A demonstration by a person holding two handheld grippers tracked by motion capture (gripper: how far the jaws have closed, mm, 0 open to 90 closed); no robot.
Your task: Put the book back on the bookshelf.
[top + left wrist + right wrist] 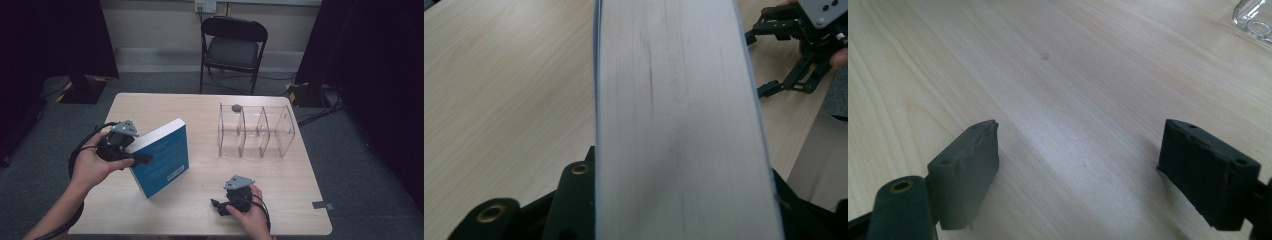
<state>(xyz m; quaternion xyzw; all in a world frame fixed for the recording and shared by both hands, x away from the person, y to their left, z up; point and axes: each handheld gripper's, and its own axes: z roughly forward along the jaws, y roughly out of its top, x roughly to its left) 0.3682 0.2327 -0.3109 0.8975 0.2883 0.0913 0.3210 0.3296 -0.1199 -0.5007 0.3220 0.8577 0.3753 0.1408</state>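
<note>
A thick blue book point(165, 157) stands tilted on the wooden table point(200, 107), its lower corner resting on the top. My left gripper point(140, 158) is shut on the book's left edge, with one jaw lying across the blue cover. In the left gripper view the white page edge point(679, 125) runs up between the jaws. My right gripper point(218, 206) rests low near the table's front edge, to the right of the book. It stands open, with its black pads point(968, 165) wide apart over bare wood. It also shows open in the left gripper view, as the right gripper point(758, 62) beyond the book.
A clear plastic organiser point(255, 131) with three compartments stands at the back right of the table, a small grey object point(236, 107) at its far left corner. A black folding chair point(233, 45) stands behind the table. Dark curtains hang on both sides.
</note>
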